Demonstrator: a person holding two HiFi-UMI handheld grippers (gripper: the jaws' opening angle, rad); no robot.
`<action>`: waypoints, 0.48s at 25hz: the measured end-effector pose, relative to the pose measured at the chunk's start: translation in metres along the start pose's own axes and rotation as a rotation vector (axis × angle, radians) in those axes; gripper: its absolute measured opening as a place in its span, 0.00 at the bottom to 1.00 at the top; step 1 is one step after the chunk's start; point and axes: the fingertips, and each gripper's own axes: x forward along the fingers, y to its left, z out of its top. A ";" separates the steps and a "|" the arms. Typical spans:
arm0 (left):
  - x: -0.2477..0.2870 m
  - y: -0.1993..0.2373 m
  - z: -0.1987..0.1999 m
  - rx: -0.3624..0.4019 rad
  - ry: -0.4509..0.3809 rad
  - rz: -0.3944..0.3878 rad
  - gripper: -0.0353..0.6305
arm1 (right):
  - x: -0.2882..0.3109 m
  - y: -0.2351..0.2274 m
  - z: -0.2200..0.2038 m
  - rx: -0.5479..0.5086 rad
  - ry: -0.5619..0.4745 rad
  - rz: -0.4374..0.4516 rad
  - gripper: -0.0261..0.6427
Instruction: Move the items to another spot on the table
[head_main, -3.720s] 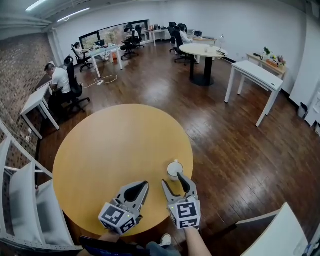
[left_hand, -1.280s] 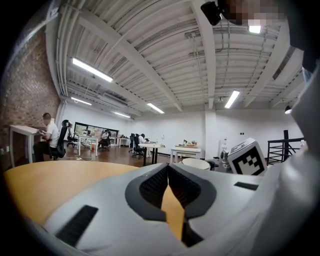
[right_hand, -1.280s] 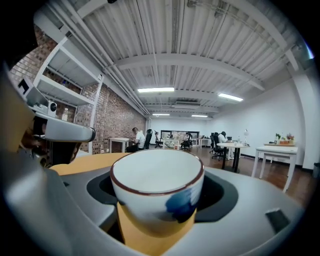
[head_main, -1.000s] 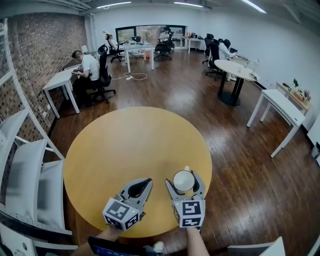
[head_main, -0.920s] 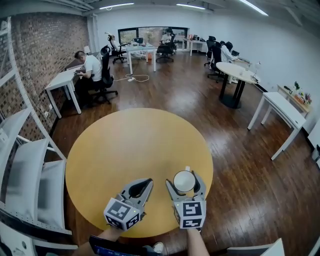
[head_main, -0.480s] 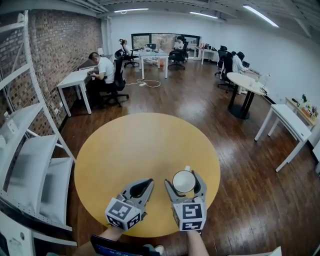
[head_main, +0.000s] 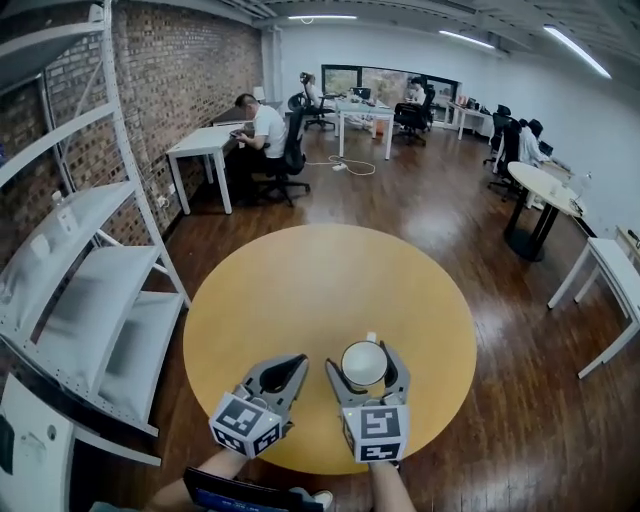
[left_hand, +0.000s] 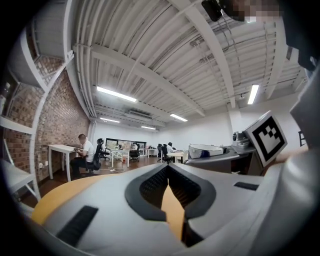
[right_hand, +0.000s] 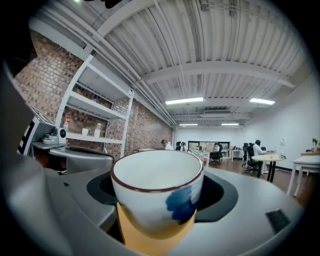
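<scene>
R tongs (head_main: 362, 352) clamped on white cup (right_hand: 157, 192) w/ dark rim, blue blotch on side. Jaws press cup's sides; cup upright, mouth up. Cup over near-right part of round yellow table (head_main: 300, 290); lifted or resting, can't tell. L tongs (head_main: 291, 362) just beside, on left, jaws closed tip to tip, nothing between, over table's near part.

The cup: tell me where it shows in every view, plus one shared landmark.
Head view: cup low, right of centre, in the right tool.
Left gripper view: its rim, right of centre.
Right gripper view: cup dead centre, foreground.
Shared landmark: the brick wall.
</scene>
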 end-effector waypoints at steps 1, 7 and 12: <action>-0.004 0.006 -0.001 0.002 0.000 0.016 0.06 | 0.005 0.006 0.001 0.000 -0.002 0.018 0.65; -0.026 0.040 -0.006 -0.003 0.010 0.096 0.06 | 0.033 0.043 -0.001 0.003 0.003 0.099 0.65; -0.042 0.073 -0.008 -0.007 0.006 0.123 0.06 | 0.056 0.073 0.000 0.000 0.002 0.124 0.65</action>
